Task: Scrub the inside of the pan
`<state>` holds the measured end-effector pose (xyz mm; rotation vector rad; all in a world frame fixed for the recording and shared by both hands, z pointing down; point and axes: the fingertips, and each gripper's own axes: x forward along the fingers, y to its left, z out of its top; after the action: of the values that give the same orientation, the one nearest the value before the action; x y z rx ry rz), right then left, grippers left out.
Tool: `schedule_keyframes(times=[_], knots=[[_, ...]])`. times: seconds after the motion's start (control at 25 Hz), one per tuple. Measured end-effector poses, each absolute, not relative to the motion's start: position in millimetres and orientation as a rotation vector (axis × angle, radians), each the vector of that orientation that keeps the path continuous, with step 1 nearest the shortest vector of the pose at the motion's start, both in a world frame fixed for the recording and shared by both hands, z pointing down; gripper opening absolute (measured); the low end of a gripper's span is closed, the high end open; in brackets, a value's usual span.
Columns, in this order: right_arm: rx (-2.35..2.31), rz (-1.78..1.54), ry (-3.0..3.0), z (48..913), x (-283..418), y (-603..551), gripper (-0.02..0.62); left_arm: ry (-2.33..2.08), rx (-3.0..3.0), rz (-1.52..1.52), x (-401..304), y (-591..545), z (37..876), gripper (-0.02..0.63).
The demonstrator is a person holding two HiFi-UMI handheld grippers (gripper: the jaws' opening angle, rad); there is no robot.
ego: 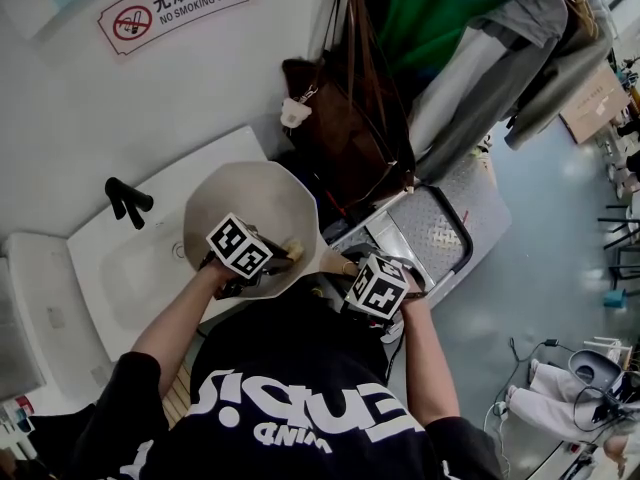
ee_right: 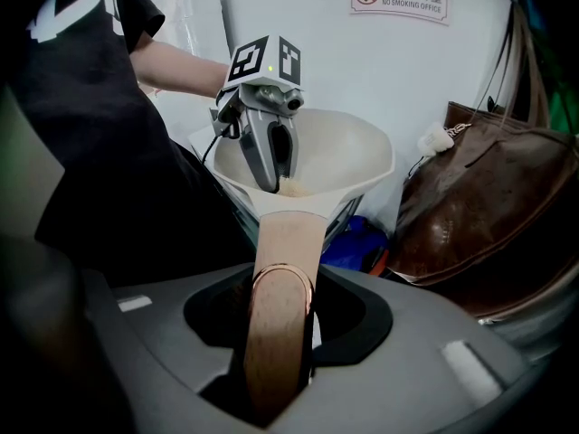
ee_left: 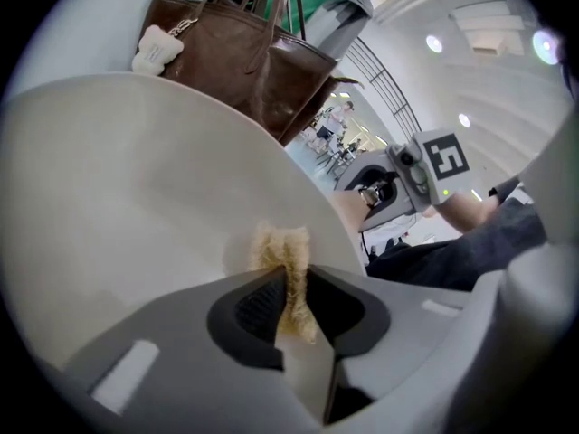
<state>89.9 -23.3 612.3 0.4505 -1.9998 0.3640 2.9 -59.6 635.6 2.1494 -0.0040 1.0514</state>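
Note:
A cream pan [ego: 255,203] is held over a white sink [ego: 130,258]. My right gripper [ee_right: 282,328] is shut on the pan's wooden handle [ee_right: 282,269], and the pan's bowl [ee_right: 348,156] lies ahead of it. My left gripper [ee_left: 289,301] is shut on a tan fibrous scrubber [ee_left: 282,256], whose tip presses on the pan's inner wall [ee_left: 136,188]. In the head view the left gripper [ego: 262,265] sits inside the pan with the scrubber [ego: 292,247] at its tip, and the right gripper [ego: 350,278] is at the handle [ego: 335,264].
A black tap [ego: 127,200] stands at the sink's back. A brown leather bag [ego: 345,118] hangs just behind the pan, with clothes [ego: 480,38] beside it. A folding metal step [ego: 430,233] stands on the floor to the right.

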Motion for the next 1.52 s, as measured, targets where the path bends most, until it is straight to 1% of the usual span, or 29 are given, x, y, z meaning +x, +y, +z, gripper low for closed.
schedule_keyframes(times=[0.48, 0.96, 1.12, 1.32, 1.36, 1.4, 1.44, 1.52], knots=[[0.434, 0.341, -1.989, 607, 92, -21, 0.164, -0.032, 2.126, 1.056, -5, -63, 641, 0.067], [0.443, 0.247, -1.992, 573, 101, -17, 0.164, -0.047, 2.129, 1.035, -8, -63, 637, 0.067], [0.520, 0.197, -2.052, 552, 102, -27, 0.164, -0.077, 2.194, 0.979, -6, -73, 623, 0.067], [0.731, 0.162, -2.187, 502, 106, -51, 0.161, -0.163, 2.287, 0.876, -9, -89, 590, 0.067], [0.772, 0.156, -2.223, 491, 105, -55, 0.145, -0.188, 2.310, 0.849, -10, -93, 580, 0.067], [0.805, 0.151, -2.261, 480, 102, -57, 0.068, -0.213, 2.332, 0.818, -11, -97, 570, 0.067], [0.824, 0.152, -2.297, 472, 99, -59, 0.009, -0.239, 2.353, 0.783, -12, -101, 560, 0.066], [0.837, 0.173, -2.352, 465, 92, -59, 0.009, -0.284, 2.389, 0.708, -12, -108, 538, 0.066]])
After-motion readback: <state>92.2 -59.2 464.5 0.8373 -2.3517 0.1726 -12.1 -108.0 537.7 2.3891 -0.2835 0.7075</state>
